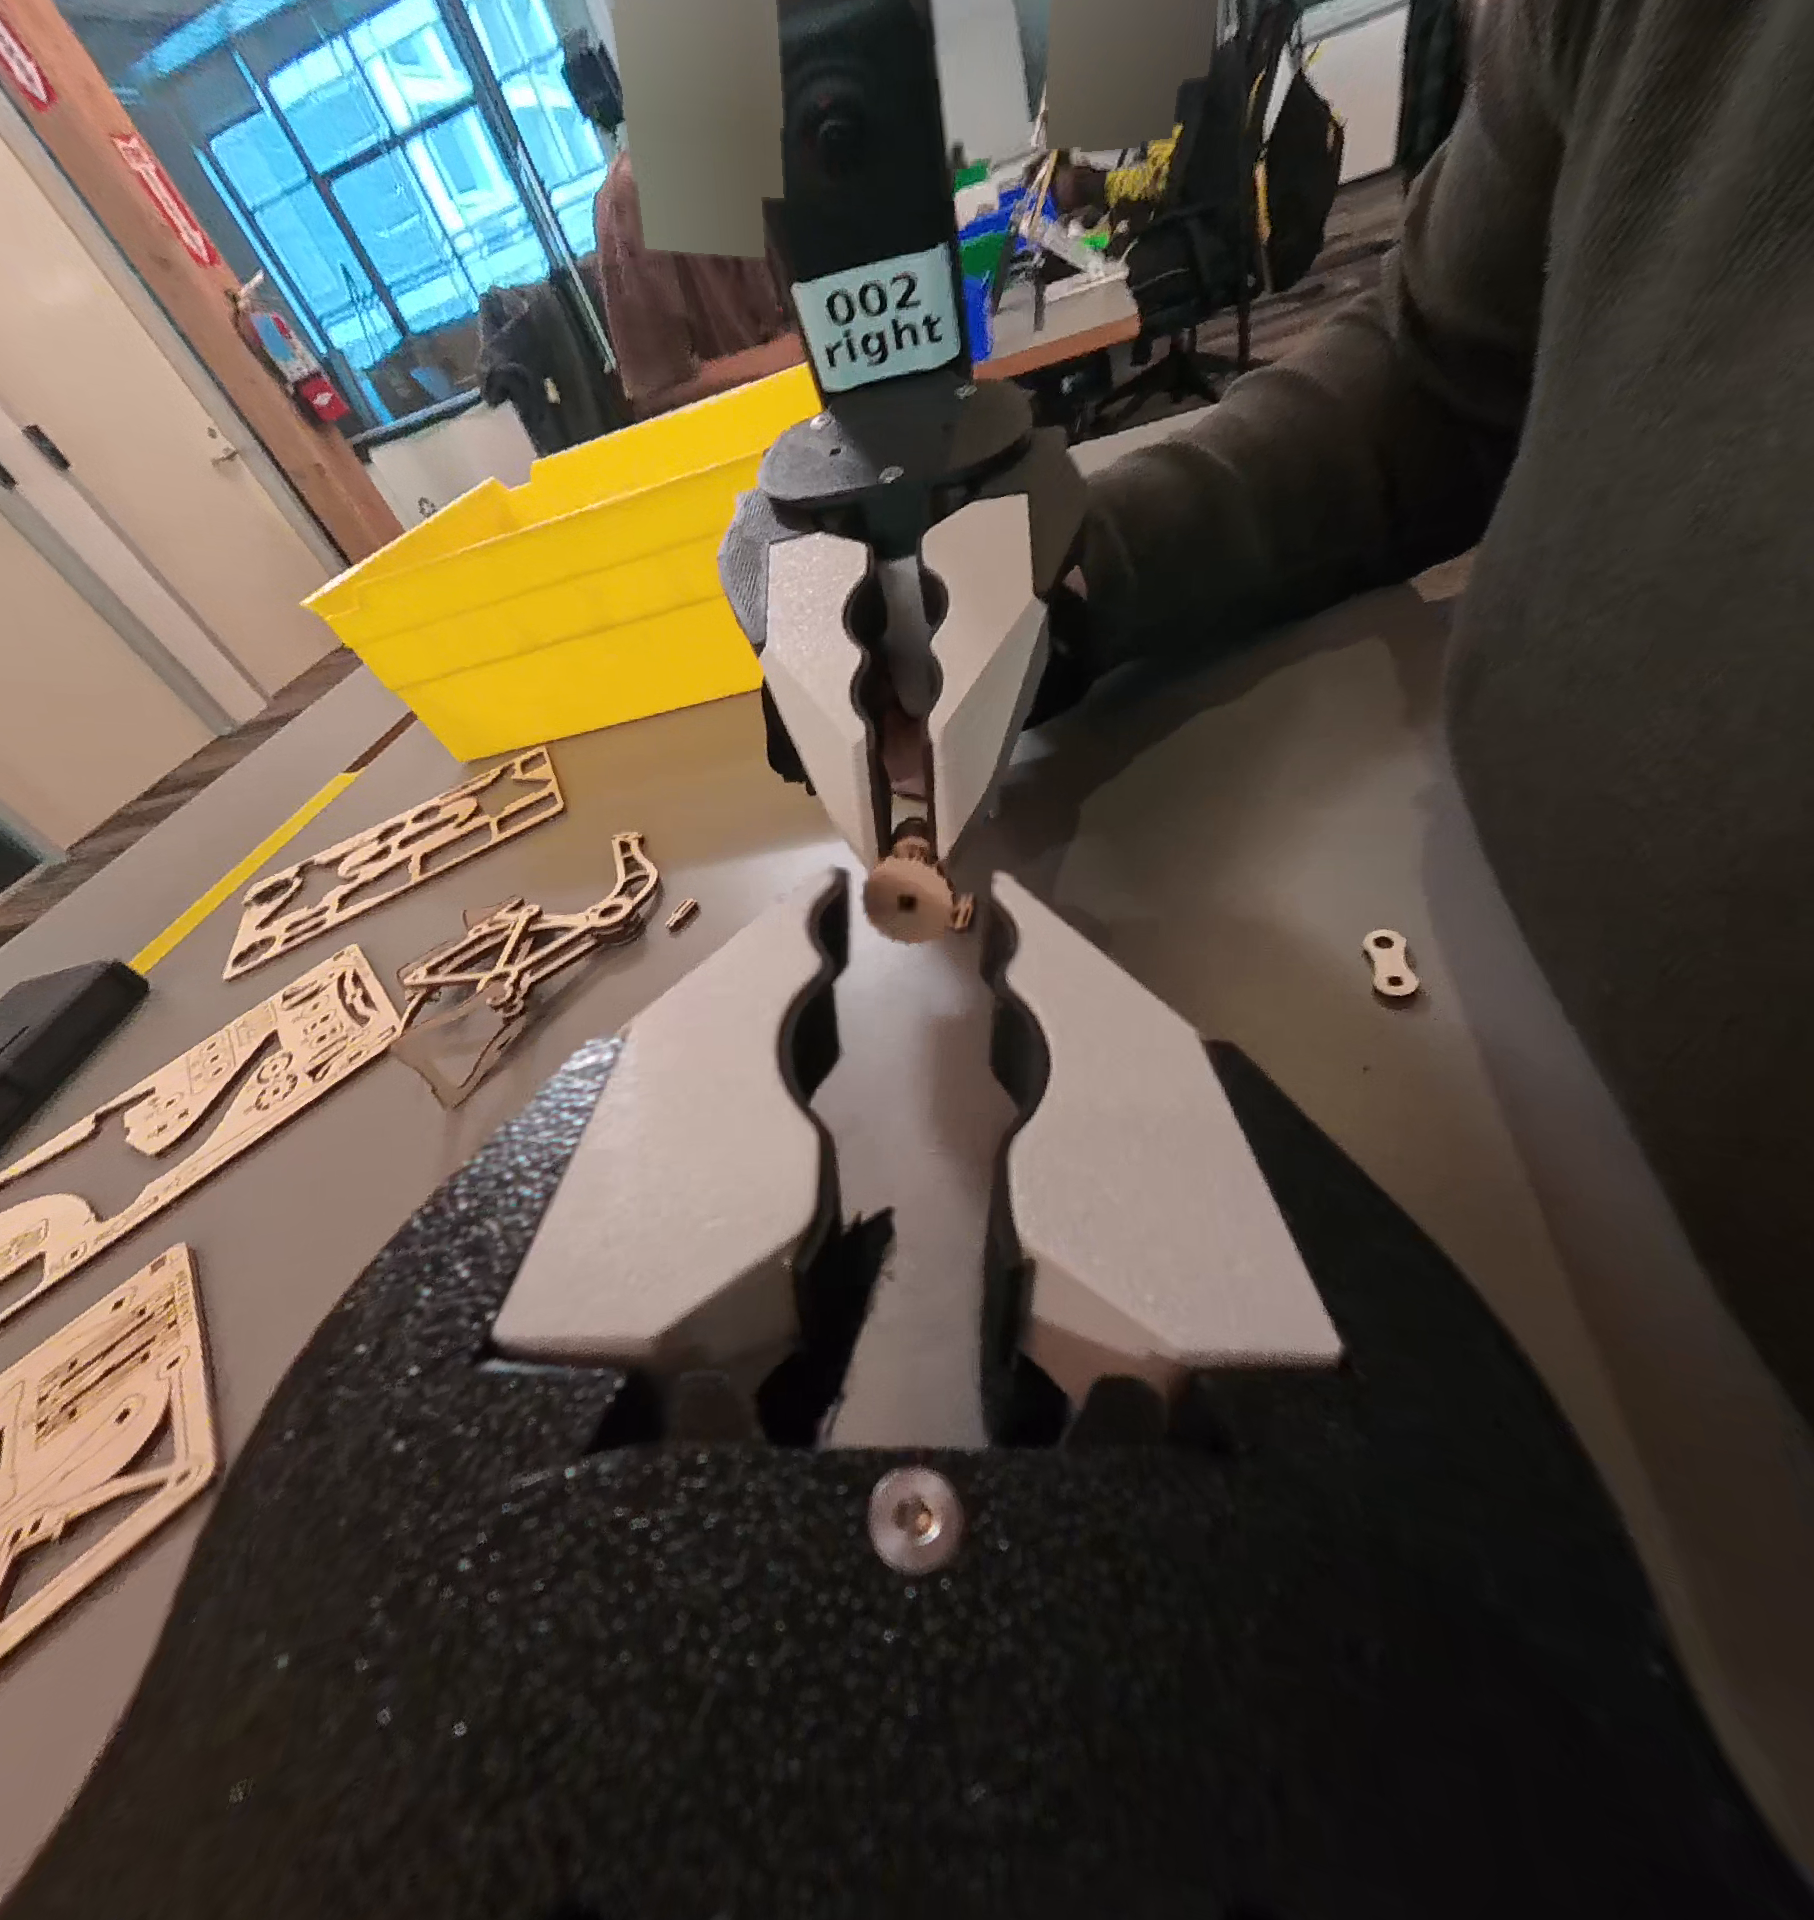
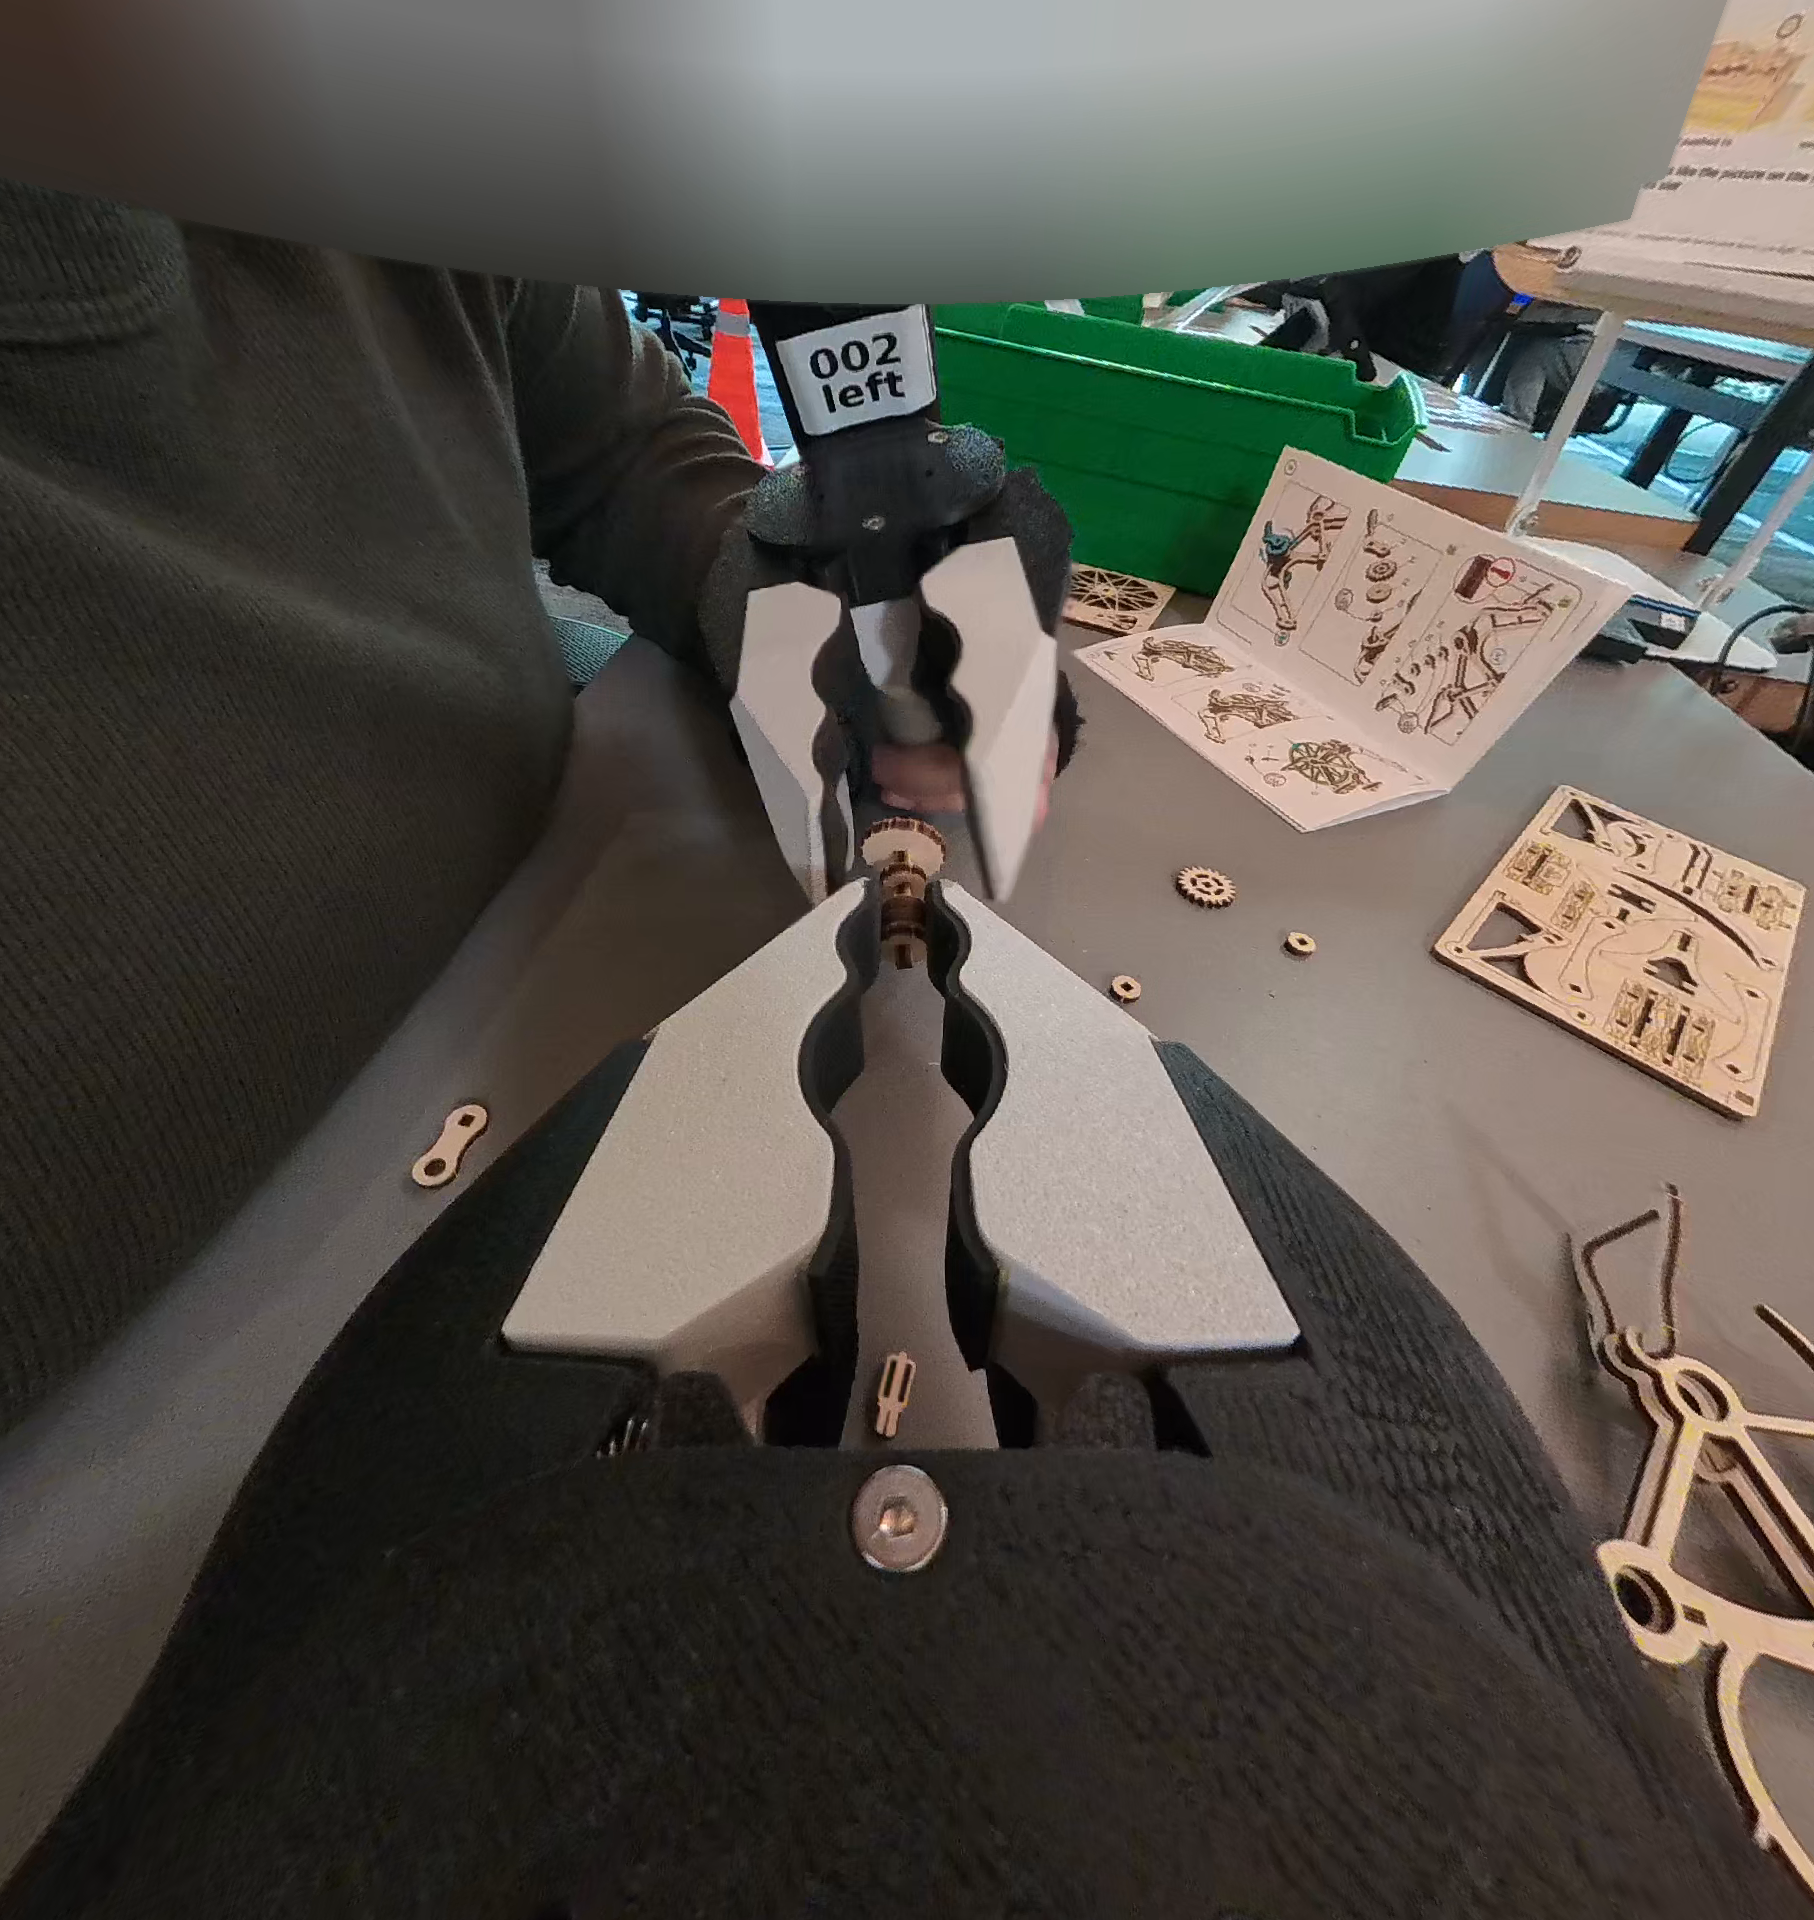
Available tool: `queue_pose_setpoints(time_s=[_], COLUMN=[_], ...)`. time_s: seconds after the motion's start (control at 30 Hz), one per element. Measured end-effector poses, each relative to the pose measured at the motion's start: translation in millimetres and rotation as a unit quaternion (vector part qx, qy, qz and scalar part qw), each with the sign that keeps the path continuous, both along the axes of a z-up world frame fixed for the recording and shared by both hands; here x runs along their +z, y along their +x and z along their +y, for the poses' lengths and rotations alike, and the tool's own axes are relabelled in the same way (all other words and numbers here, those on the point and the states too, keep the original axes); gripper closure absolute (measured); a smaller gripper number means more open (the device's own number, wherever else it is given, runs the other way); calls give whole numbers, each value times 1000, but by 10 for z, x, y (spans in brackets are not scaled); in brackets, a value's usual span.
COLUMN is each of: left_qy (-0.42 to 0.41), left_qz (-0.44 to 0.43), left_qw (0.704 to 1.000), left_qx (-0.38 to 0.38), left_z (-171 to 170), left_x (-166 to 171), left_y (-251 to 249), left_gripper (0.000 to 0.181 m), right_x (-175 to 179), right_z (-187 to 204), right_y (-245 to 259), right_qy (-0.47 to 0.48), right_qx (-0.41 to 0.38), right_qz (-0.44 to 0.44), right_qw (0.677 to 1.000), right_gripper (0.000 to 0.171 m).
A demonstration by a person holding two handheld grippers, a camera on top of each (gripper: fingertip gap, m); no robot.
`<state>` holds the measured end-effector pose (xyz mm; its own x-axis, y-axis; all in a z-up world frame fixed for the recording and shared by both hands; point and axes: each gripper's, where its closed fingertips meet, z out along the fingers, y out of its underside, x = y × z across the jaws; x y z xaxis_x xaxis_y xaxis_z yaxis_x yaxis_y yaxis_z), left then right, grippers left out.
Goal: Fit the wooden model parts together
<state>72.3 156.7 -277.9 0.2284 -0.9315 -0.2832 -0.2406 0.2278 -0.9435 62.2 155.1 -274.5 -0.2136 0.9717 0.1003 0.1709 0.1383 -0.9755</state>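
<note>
Right gripper (image 2: 901, 914) pinches the gear shaft (image 2: 901, 902), its grip partly hidden.

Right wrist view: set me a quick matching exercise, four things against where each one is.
Things
1. gear axle
2. loose gear
3. instruction leaflet
4. link piece

Places
A. flat on the table, left of the fingers
B. folded open, partly upright, in front of the green bin
C. held at the tips of the right gripper
D. flat on the table, right of the fingers, nearer than the leaflet

Pairs: 1-C, 2-D, 3-B, 4-A
</note>
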Motion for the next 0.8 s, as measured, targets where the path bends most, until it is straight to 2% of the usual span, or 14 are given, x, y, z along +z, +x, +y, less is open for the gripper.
queue_pose_setpoints(time_s=[0.03, 0.2, 0.57, 0.77, 0.8], left_qy=[6, -5, 29, -4, -7], left_qz=[-7, -18, -29, -54, -55], left_qw=[1000, 1000, 997, 998, 998], left_qx=[0, 22, 61, 19, 10], left_z=[-10, 62, 132, 78, 56], left_x=[20, 47, 95, 147, 147], left_y=[-1, -30, -67, -61, -54], left_gripper=[166, 167, 167, 167, 167], right_x=[-9, 6, 56, 106, 106], right_z=[-7, 52, 125, 85, 84], right_y=[-4, -34, -67, -60, -44], right_qy=[3, 16, -25, 7, 16], right_qx=[0, -29, -58, -54, -52], right_qz=[-2, 2, 17, 26, 21], right_qw=[1000, 999, 998, 998, 998], right_gripper=[165, 166, 166, 164, 160])
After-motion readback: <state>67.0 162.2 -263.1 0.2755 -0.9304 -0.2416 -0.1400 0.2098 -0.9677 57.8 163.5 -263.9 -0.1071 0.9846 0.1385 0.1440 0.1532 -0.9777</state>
